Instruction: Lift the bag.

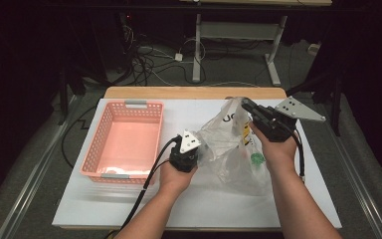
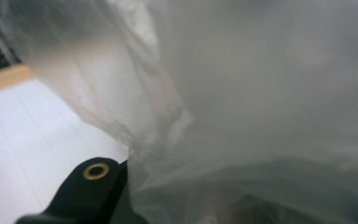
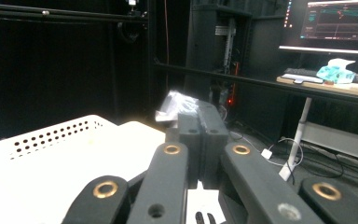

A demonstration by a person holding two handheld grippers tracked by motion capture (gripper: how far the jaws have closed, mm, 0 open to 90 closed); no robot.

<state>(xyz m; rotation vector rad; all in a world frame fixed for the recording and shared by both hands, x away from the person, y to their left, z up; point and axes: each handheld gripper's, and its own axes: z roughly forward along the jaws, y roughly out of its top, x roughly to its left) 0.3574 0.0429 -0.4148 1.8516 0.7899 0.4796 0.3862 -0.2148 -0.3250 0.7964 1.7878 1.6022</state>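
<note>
This looks like a laboratory or a test room for recordings, not a home. The work table (image 1: 79, 209) has a white board on a wooden top, and it stands between dark curtains or walls. Behind its far edge, many cables (image 1: 149, 62) lie on the grey floor beside the metal legs of another desk (image 1: 273, 55). In the right gripper view a monitor (image 3: 340, 21) shows graphs on a desk at the right, with a keyboard (image 3: 303, 74) below it, and a dark equipment rack (image 3: 219, 51) stands near it.
</note>
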